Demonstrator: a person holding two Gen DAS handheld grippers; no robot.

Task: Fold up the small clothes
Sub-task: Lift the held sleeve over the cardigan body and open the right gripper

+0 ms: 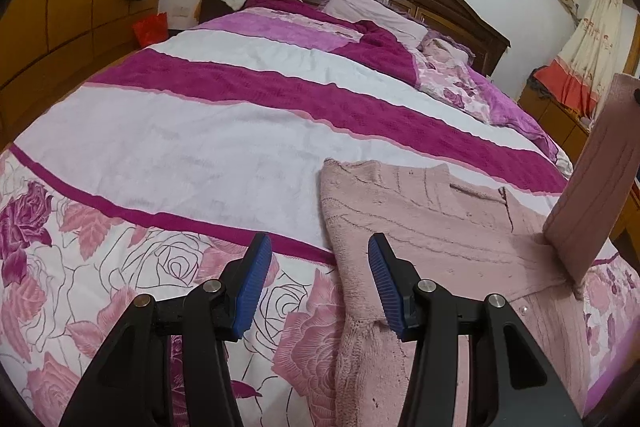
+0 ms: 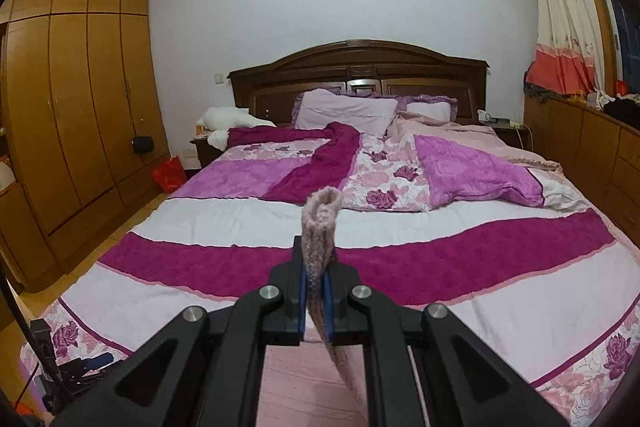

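pink knit sweater [image 1: 440, 223]: fuzzy, flat on striped bedspread [image 1: 200, 131], hem cut off. sleeve [image 2: 320, 227] pinched by right gripper [image 2: 316, 291]. left gripper [image 1: 318, 287]: fingers spread, empty.

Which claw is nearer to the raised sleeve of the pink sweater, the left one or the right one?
The right. The right claw is shut on the sleeve and holds it up. The left claw is open, low over the sweater edge, apart from the sleeve.

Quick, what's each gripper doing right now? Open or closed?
Left gripper: open, holding nothing, above the edge of the pink knitted sweater.
Right gripper: closed on the sweater's sleeve, lifted up.
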